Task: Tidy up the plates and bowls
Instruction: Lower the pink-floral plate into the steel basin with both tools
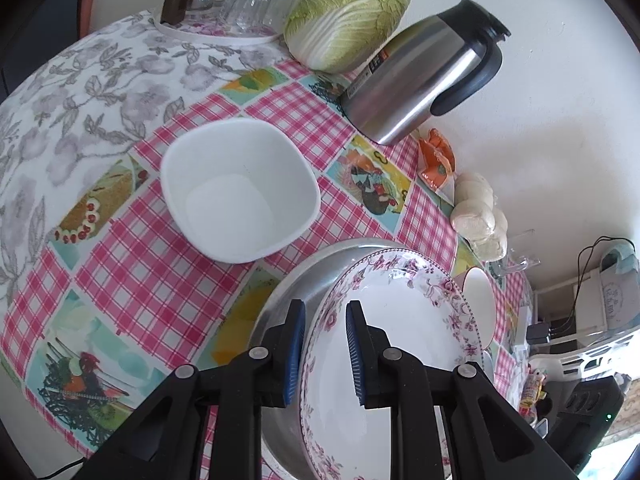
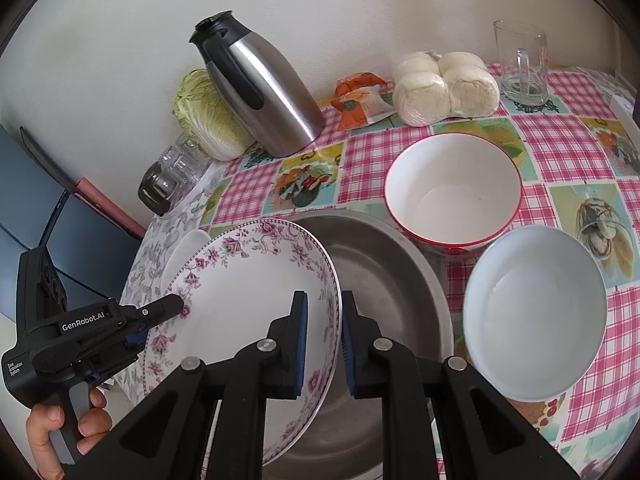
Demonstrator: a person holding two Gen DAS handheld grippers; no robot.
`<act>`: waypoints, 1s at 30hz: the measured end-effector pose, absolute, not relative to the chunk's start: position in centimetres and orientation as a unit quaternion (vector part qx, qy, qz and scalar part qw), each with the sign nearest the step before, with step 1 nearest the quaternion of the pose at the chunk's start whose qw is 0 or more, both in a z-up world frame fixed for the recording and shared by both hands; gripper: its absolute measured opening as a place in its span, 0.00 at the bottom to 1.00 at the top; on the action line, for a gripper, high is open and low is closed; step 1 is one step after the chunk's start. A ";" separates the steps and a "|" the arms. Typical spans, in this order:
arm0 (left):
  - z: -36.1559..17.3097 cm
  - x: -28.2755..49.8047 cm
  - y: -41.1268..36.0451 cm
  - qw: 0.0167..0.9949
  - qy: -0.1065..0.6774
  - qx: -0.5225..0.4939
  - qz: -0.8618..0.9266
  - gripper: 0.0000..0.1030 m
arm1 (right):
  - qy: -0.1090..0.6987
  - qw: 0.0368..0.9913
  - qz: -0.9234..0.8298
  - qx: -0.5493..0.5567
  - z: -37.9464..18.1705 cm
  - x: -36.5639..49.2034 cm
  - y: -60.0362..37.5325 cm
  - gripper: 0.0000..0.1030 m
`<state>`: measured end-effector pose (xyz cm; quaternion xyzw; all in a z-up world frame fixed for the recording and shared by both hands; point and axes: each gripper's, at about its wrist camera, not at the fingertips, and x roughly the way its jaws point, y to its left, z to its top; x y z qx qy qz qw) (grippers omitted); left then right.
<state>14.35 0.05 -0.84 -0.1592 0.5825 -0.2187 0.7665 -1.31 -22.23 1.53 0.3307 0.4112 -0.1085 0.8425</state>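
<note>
Right wrist: both grippers, left gripper (image 2: 176, 312) and right gripper (image 2: 324, 344), straddling floral plate (image 2: 248, 292) rim over steel basin (image 2: 384, 264), clamping uncertain; could slip, chip.

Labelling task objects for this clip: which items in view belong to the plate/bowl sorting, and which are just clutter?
Task items:
floral plate
metal basin
red-rimmed bowl
pale blue bowl
square white bowl

Clutter:
steel thermos jug
cabbage
wrapped buns
orange packet
glass mug
upturned glasses
</note>
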 end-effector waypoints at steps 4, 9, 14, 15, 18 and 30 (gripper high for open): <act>-1.9 14.3 -1.1 0.758 0.594 -0.149 -0.223 0.22 | 0.418 0.834 -0.123 0.338 0.7 -1.5 -23.1 0.16; -3.0 14.1 -2.0 0.753 0.603 -0.138 -0.223 0.22 | 0.426 0.829 -0.135 0.337 0.0 -1.8 -23.8 0.16; -4.0 14.2 -2.4 0.751 0.609 -0.134 -0.216 0.22 | 0.436 0.823 -0.139 0.337 -0.9 -1.8 -24.0 0.16; -4.2 14.2 -2.4 0.751 0.610 -0.134 -0.215 0.22 | 0.437 0.822 -0.139 0.337 -1.0 -1.8 -24.0 0.16; -4.8 14.4 -2.4 0.746 0.617 -0.136 -0.210 0.22 | 0.443 0.818 -0.139 0.339 -1.5 -1.7 -24.0 0.16; -5.4 14.6 -1.7 0.744 0.621 -0.153 -0.190 0.25 | 0.450 0.813 -0.139 0.342 -2.3 -1.8 -24.2 0.14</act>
